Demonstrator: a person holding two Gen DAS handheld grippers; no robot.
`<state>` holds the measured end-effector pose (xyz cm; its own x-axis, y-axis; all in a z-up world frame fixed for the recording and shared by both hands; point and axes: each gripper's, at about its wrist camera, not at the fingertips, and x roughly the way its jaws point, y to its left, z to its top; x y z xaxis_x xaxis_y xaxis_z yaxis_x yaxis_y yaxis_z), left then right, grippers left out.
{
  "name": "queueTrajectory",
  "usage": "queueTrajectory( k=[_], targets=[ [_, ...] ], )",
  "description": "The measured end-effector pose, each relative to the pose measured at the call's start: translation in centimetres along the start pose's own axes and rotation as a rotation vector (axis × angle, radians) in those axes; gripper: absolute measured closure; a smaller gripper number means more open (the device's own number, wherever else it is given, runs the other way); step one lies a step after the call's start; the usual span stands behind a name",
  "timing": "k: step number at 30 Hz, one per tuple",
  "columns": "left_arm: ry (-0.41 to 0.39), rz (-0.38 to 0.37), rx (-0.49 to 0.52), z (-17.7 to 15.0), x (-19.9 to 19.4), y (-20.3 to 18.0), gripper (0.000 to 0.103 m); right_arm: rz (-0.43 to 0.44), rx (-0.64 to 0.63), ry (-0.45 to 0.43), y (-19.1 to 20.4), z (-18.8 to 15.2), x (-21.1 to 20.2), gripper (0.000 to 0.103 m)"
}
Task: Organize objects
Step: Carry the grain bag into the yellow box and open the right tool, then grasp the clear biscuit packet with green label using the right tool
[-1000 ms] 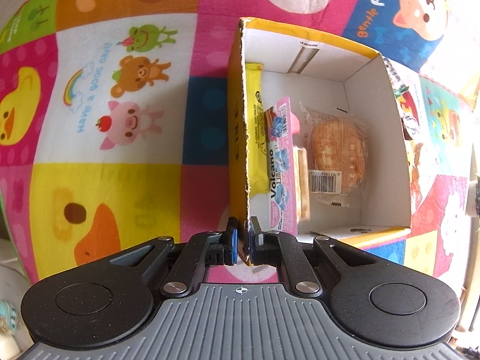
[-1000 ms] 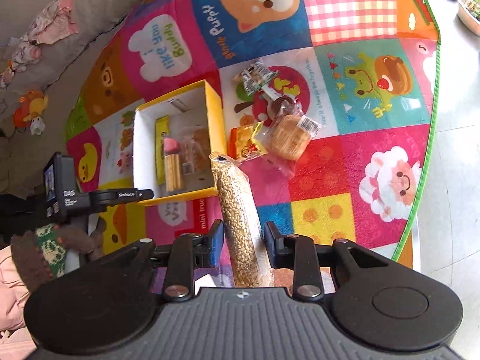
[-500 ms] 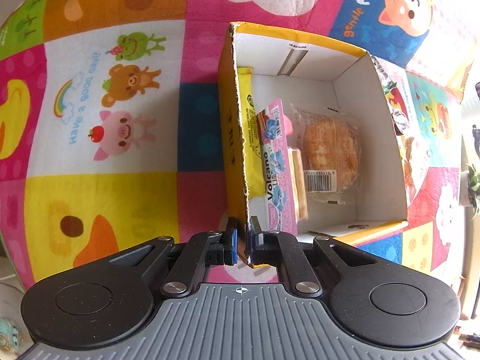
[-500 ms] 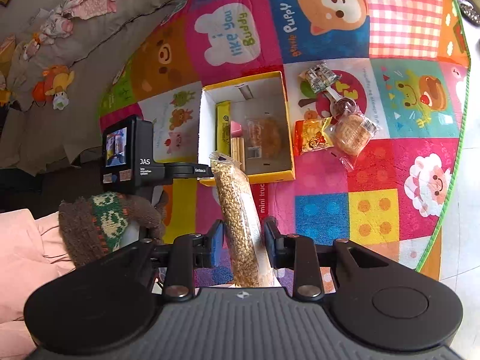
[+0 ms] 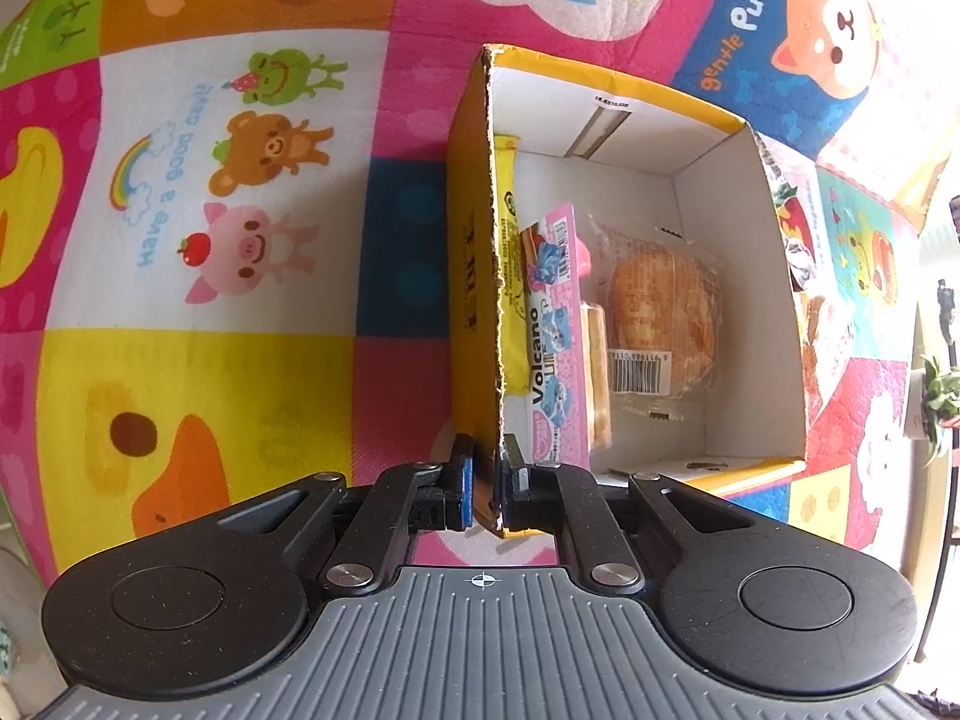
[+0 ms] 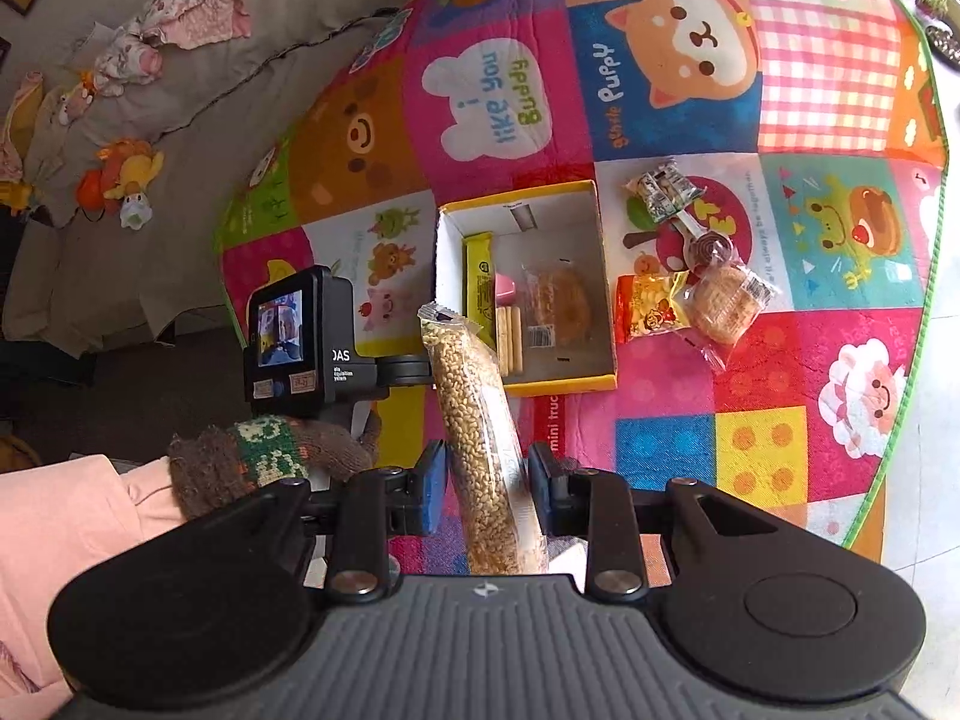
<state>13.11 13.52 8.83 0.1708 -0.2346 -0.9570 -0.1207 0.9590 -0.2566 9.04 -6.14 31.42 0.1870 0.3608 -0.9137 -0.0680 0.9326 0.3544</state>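
Two grips: left hand-held gripper (image 5: 486, 489) clamps the box wall (image 5: 493, 276); right hand-held gripper (image 6: 487, 489) pinches the grain bag (image 6: 477, 420) low down — soft, floppy, probably top-heavy.

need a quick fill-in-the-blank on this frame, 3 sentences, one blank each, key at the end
1. The left gripper is clamped on the wall of the yellow ____.
2. The right gripper holds a long clear bag of ____.
3. The pink snack pack lies ____ the box, next to the wrapped bun.

Missing words: box; grains; inside
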Motion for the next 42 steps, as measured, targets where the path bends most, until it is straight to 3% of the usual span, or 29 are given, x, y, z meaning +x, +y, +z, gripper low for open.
queueTrajectory(
  k=[8, 14, 16, 22, 34, 38, 42],
  targets=[
    [0.002, -0.003, -0.012, 0.0, 0.0, 0.1, 0.093, 0.048, 0.187, 0.063, -1.1, 4.1, 5.8, 0.075],
    [0.0, -0.003, -0.021, 0.0, 0.0, 0.1, 0.093, 0.047, 0.198, -0.025, -0.9, 6.6, 7.2, 0.074],
    [-0.002, -0.004, -0.028, -0.1, 0.0, 0.2, 0.093, 0.045, 0.188, -0.035, -1.0, 6.7, 7.4, 0.066],
    [-0.005, 0.009, -0.034, -0.1, 0.0, 0.0, 0.093, -0.014, 0.173, -0.015, -3.8, 4.9, 7.5, 0.064],
    [-0.007, 0.05, -0.05, -0.2, 0.0, -0.5, 0.093, -0.116, 0.359, 0.066, -15.2, -0.1, 7.3, 0.064],
    [0.002, 0.066, -0.046, -0.3, -0.1, -0.8, 0.094, -0.132, 0.36, 0.059, -17.1, -0.3, 7.2, 0.051],
    [0.0, 0.083, -0.031, -0.6, -0.5, -1.2, 0.094, -0.13, 0.382, 0.068, -19.3, -0.1, 8.1, 0.047]
  ],
)
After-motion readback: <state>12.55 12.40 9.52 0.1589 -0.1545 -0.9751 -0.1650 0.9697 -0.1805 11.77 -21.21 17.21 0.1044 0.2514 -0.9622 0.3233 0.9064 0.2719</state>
